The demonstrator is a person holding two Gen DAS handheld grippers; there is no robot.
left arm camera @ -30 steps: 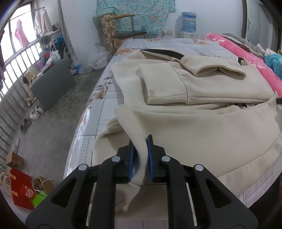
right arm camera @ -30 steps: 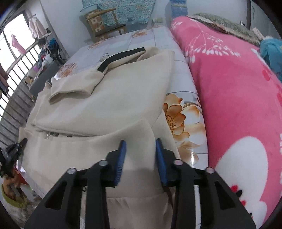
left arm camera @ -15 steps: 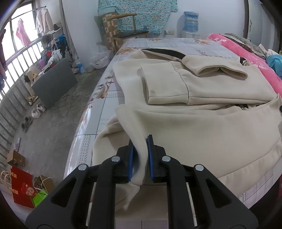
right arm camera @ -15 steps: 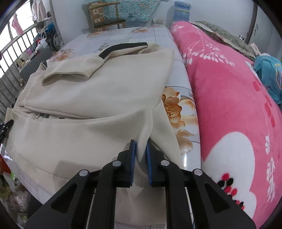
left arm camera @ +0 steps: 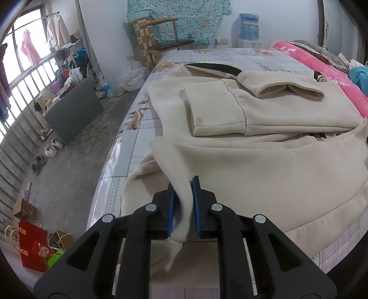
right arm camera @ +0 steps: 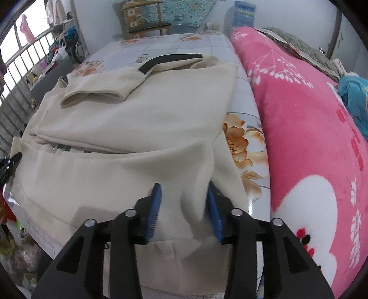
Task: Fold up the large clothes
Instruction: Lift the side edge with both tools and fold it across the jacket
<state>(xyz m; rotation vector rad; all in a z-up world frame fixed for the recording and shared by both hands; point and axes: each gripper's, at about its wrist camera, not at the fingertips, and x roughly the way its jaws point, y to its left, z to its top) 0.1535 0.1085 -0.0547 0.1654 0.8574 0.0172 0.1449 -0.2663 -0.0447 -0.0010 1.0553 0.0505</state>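
Our left tool (left arm camera: 182, 202) is pressed together on a fold of the cream jacket (left arm camera: 264, 161), the cloth pinched between its blue pads (left arm camera: 170, 212) at the near left corner of the garment, where the hem droops over the edge of the bed (left arm camera: 133, 138). Our right tool (right arm camera: 184, 204) stands spread wide, its blue pads (right arm camera: 153, 211) on either side of a raised ridge of the same jacket at the near right corner; the cloth lies between them without being gripped, and the right pad is blurred.

The jacket lies across the bed with its lower part turned up toward the collar. Both sleeves (left arm camera: 216, 112) are folded in over the chest, one cuff (right arm camera: 92, 97) open toward us. A dark band (right arm camera: 171, 60) lines the collar at the far end, and a zipper (right arm camera: 58, 147) shows in the fold line.

The bed carries a glossy sheet printed with pale tiles and orange flowers (right arm camera: 239, 142). Along its right side lies a pink blanket (right arm camera: 310, 142) with white patterns, a blue cloth (right arm camera: 354, 94) beyond it. Past the head of the bed we see a wooden chair (left arm camera: 165, 43), a patterned teal hanging (left arm camera: 179, 20) on the wall and a water bottle (left arm camera: 249, 26). Left of the bed is a grey concrete floor (left arm camera: 69, 174) with shoes (left arm camera: 50, 147), a dark board (left arm camera: 73, 112), paper bags (left arm camera: 32, 248) and a barred window (left arm camera: 20, 76).
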